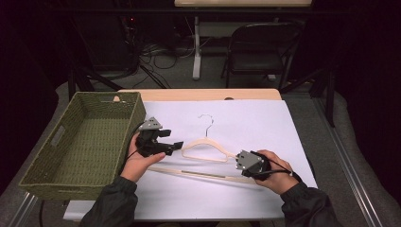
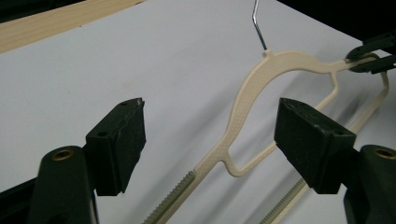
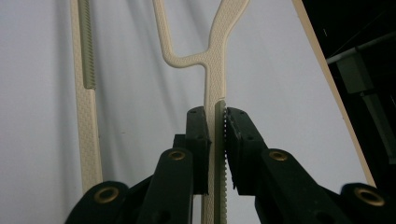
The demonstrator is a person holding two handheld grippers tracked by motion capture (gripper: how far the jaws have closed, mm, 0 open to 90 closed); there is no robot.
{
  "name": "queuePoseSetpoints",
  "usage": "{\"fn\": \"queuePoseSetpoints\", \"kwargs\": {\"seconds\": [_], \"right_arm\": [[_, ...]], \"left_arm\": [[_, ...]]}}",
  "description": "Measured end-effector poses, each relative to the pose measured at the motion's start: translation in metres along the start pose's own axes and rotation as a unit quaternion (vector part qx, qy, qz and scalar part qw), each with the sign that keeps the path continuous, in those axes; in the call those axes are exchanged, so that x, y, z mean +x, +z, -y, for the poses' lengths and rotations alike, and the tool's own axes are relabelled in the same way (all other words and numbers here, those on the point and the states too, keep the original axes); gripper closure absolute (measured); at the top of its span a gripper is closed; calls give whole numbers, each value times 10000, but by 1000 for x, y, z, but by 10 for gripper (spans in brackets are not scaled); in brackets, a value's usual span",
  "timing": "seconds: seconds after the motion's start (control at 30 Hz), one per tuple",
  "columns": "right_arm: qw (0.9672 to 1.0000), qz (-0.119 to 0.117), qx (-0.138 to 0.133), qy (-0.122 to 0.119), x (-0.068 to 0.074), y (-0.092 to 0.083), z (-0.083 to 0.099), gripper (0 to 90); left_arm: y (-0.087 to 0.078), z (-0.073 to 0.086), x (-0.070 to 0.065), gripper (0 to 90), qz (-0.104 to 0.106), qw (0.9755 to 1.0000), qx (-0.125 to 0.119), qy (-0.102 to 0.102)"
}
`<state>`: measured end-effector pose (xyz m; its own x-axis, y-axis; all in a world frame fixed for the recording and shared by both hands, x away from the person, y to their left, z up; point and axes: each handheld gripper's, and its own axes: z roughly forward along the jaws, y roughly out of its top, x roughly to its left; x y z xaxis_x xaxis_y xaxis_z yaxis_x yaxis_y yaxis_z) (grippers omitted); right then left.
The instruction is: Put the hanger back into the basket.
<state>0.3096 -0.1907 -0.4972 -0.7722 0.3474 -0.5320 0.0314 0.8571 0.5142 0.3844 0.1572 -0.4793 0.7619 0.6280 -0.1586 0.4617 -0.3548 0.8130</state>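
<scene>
Cream plastic hanger (image 1: 208,150) (metal hook), on white tabletop

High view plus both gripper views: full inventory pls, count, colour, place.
Hanger: 1, cream plastic with metal hook, centre of the sheet, one arm clamped.
Basket: 1, olive-green woven, left of table, inside looks bare.
Paper sheet: 1, white, covers the tabletop.
Table: 1, light wood, edge showing past the sheet.
Folding chair: 1, black, on floor behind the table.
Cables: several, dark, floor behind.
Left gripper: 1, black, open, beside hanger's left shoulder.
Right gripper: 1, black, shut on hanger's arm.
Hands: 2, dark sleeves, bottom.
</scene>
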Motion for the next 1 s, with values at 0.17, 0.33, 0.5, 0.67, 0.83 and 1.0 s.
{"fn": "queuePoseSetpoints", "kwargs": {"seconds": [0.17, 0.33, 0.5, 0.67, 0.83, 1.0], "right_arm": [[10000, -22, 11, -22, -1, 0, 0, 801], [10000, 1, 16, -14, -1, 0, -1, 802], [9999, 30, 17, -136, -2, -1, -3, 801], [9998, 70, 13, -172, -3, -1, -4, 801], [9998, 59, 33, -185, -3, -1, -4, 801], [9997, 73, 70, -229, -4, -1, -4, 801]], "left_arm": [[1, -1, 2, 236, -33, 9999, -125, 26], [7, -3, 3, 238, 145, 9999, 58, 39], [15, -3, 2, 243, 314, 9991, 249, 120], [21, -2, 2, 246, 437, 9981, 400, 175], [28, 0, 4, 238, 512, 9965, 619, 245], [34, 2, 1, 235, 668, 9947, 691, 357]]}}
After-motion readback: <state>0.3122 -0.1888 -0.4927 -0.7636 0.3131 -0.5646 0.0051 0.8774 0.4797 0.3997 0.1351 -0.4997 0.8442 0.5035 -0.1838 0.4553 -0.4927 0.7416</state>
